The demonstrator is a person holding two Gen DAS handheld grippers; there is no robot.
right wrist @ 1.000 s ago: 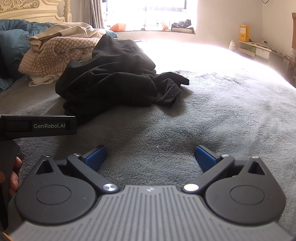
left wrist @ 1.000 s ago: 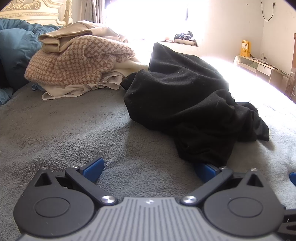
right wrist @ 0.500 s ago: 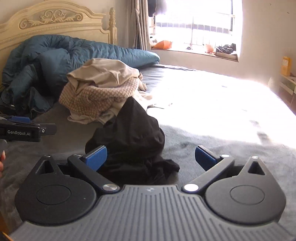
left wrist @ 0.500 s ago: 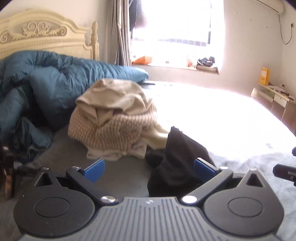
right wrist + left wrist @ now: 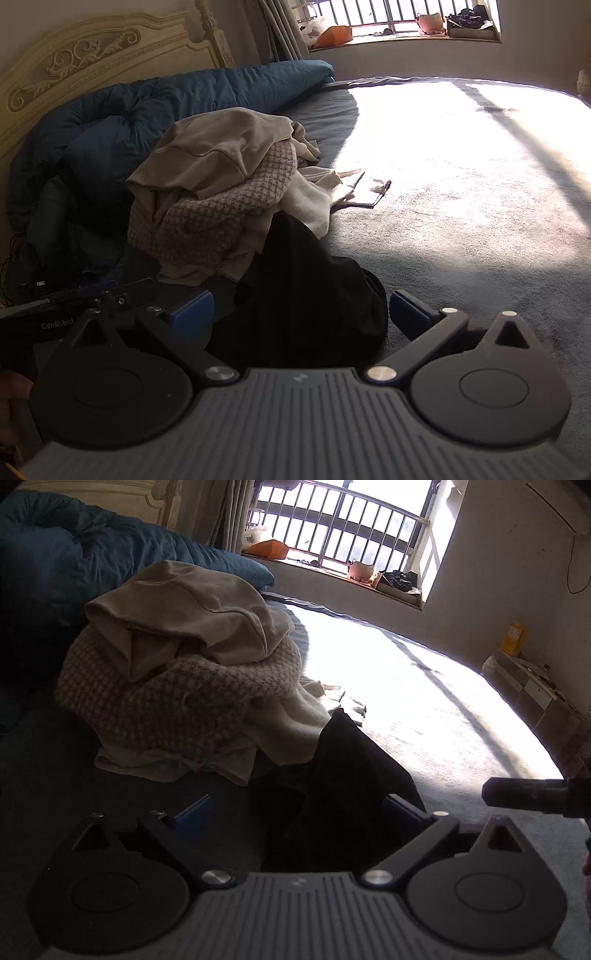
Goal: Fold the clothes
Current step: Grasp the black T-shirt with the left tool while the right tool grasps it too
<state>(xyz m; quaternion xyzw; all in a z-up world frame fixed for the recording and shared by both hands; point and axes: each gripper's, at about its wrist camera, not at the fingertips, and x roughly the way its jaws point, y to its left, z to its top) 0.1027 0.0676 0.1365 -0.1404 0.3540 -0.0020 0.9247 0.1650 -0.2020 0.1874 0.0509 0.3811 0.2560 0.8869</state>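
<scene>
While both tools hang above the bed with nothing pinched, no garment looks folded yet, so I judge the task barely begun. The left hand-held gripper has its blue pads spread wide and its jaws are closing a little; the black garment shows between them in the view, but the pads do not press on it. The right hand-held gripper is likewise spread, the same garment framed between its pads and untouched. That garment lies in a crumpled heap on the grey bed, one peak standing up. Just behind it, touching or nearly so, sits a pile of unfolded clothes: a beige piece on top, a houndstooth knit under it, cream cloth beneath. A blue duvet is bunched against the headboard. The pile crowds the garment's far side, so spreading it flat probably needs the sunlit open stretch of bed. Everything is still to fold.
</scene>
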